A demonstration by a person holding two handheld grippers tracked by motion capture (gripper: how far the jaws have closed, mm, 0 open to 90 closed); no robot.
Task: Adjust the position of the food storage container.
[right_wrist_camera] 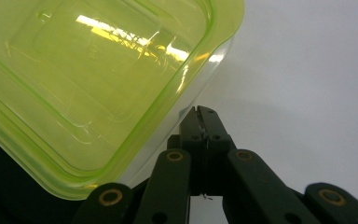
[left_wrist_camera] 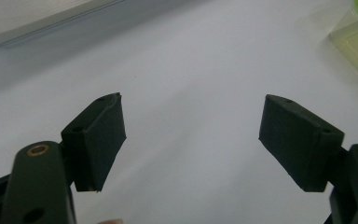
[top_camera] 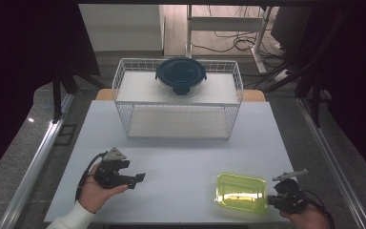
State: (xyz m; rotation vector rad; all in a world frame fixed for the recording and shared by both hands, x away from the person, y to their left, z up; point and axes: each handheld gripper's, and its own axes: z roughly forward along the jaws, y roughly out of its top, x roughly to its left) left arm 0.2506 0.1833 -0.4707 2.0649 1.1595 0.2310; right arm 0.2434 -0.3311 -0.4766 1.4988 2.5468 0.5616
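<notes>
Resting on the pale worktop (top_camera: pixel 171 157), a lime-green plastic container (top_camera: pixel 241 192) sits near the front edge, well in front of the white wire basket (top_camera: pixel 177 98) and off to that basket's right. Its long axis runs roughly across the worktop, parallel to the basket's front, with one short end turned toward the right tool (top_camera: pixel 272 197). That tool, held in the person's right hand (top_camera: pixel 305 217), has its jaws pressed together with nothing between them; in the right gripper view the closed tips (right_wrist_camera: pixel 206 114) sit just beside the container's rounded corner (right_wrist_camera: pixel 121 79), and whether they touch its clear wall cannot be told. The left tool (top_camera: pixel 140 177), gripped in the left hand (top_camera: pixel 95 193), sits well to the left of the container and in front of the basket's left end, pointing toward the container. Its jaws are spread wide over bare worktop, the two black pads (left_wrist_camera: pixel 100 140) apart and holding nothing. A round container with a dark lid (top_camera: pixel 180 75) stands on top of the basket.
</notes>
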